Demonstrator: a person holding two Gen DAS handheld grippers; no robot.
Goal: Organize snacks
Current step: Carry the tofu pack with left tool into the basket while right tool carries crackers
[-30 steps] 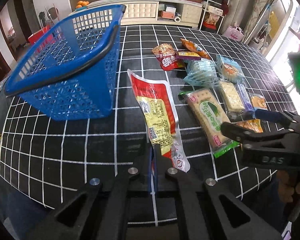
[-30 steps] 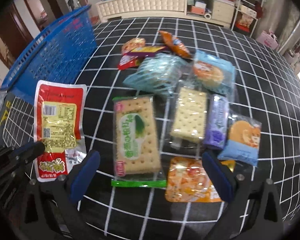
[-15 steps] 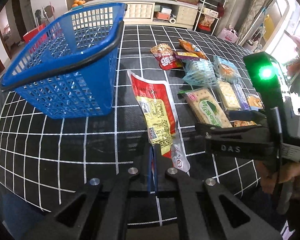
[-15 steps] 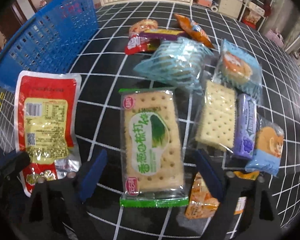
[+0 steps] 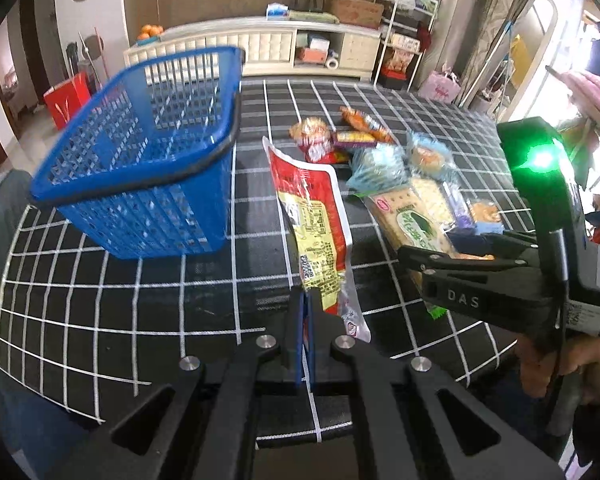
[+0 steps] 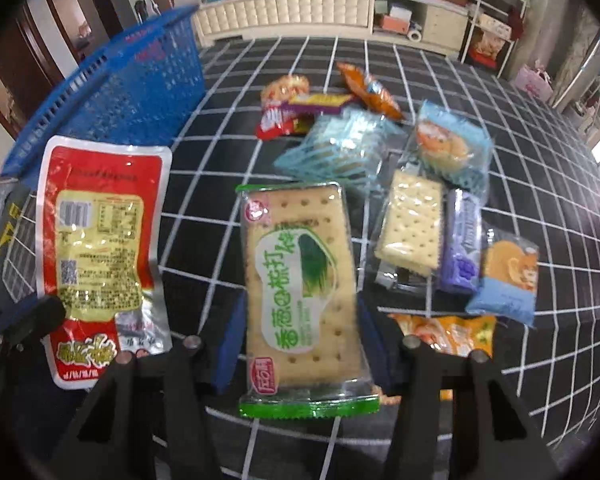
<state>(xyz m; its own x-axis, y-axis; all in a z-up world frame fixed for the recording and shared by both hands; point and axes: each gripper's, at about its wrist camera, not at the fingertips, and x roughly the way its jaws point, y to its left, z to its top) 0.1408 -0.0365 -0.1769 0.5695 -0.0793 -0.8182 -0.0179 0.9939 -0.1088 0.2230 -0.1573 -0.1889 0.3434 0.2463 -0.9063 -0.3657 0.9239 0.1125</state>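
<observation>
My left gripper [image 5: 306, 320] is shut on the near end of a red-and-yellow snack pouch [image 5: 316, 232], which hangs tilted above the table. The same pouch [image 6: 96, 232] shows at the left of the right wrist view. A blue mesh basket [image 5: 140, 184] stands to its left. My right gripper [image 6: 300, 344] straddles a green-edged cracker pack [image 6: 300, 272]. Its jaws are closing, and the blue pads [image 6: 228, 344] lie against the pack's long edges. From the left wrist view that gripper [image 5: 440, 252] sits over the pack [image 5: 412, 220].
Loose snacks lie beyond: a pale blue mesh-print pack [image 6: 340, 148], a clear cracker pack [image 6: 412, 224], a purple bar [image 6: 462, 244], an orange bag [image 6: 448, 332] and a red bag [image 6: 280, 116]. A black grid cloth [image 6: 500, 152] covers the table. A hand [image 5: 556, 364] holds the right gripper.
The right gripper came down over the green cracker pack and its jaws narrowed onto it. The left gripper rose a little with the pouch, tilting it off the cloth.
</observation>
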